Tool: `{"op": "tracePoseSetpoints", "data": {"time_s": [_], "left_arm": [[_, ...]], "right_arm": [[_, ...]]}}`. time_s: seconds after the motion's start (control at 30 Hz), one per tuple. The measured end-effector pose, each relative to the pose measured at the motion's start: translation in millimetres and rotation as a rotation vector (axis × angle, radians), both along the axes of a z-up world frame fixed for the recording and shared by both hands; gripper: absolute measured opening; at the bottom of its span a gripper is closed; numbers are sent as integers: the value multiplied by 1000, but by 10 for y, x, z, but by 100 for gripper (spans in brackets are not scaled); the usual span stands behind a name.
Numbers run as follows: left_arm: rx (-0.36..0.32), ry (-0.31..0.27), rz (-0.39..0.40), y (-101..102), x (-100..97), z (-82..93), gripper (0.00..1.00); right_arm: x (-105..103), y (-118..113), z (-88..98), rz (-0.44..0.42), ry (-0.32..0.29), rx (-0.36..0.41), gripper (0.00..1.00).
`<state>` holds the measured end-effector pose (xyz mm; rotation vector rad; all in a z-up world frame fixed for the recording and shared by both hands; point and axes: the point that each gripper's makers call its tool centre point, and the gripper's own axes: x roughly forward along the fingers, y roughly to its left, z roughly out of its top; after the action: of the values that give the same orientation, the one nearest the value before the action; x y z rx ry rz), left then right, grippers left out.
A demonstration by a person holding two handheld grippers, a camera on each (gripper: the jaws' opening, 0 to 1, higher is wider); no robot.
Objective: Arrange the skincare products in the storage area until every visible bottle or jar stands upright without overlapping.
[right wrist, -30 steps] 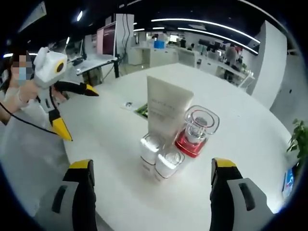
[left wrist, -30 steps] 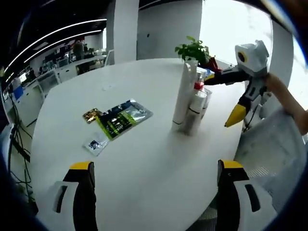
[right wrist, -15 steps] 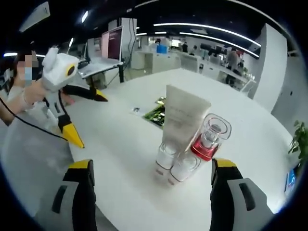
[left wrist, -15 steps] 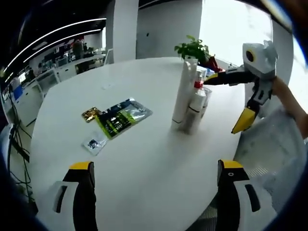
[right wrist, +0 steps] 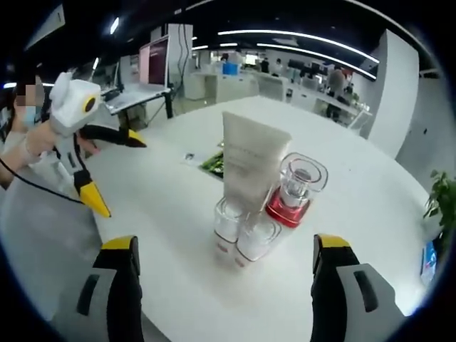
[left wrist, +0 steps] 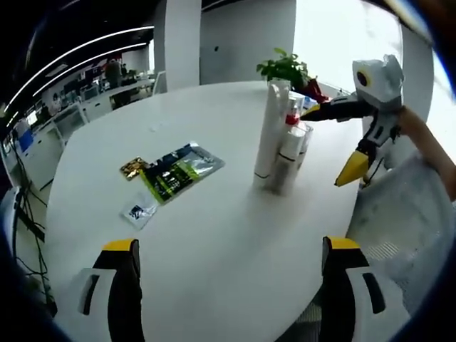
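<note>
Both my claws spread, empty, over white round bench (left wrist: 214,235).
Left gripper view adds sachets (left wrist: 174,174); right gripper view, red-base bottle (right wrist: 296,196), tall tube (right wrist: 246,167); office behind.

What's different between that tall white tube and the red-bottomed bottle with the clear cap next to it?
The white tube is the tallest of the cluster, flat-sided and opaque; the red-based bottle is shorter and round. The tube is plain white all over, while the bottle has a red base and a see-through cap. Both stand upright, close together on the white table, with two small clear-capped bottles in front.
</note>
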<state>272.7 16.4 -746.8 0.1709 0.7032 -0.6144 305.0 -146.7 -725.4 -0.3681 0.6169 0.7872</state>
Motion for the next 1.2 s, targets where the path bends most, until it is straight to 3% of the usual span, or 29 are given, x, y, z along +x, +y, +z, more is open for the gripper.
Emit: {"op": "tracePoseSetpoints", "data": {"time_s": [0.47,0.73,1.2], "left_arm": [[-4,-17,32,52,90,52,99],[9,14,28,78,53,-45,99],[9,14,39,100,97,-71,99]], "right_arm": [[20,23,8,3,10,33,100],[-14,64,4,10,10,31,100],[2,48,-24,7,18,30,100]]}}
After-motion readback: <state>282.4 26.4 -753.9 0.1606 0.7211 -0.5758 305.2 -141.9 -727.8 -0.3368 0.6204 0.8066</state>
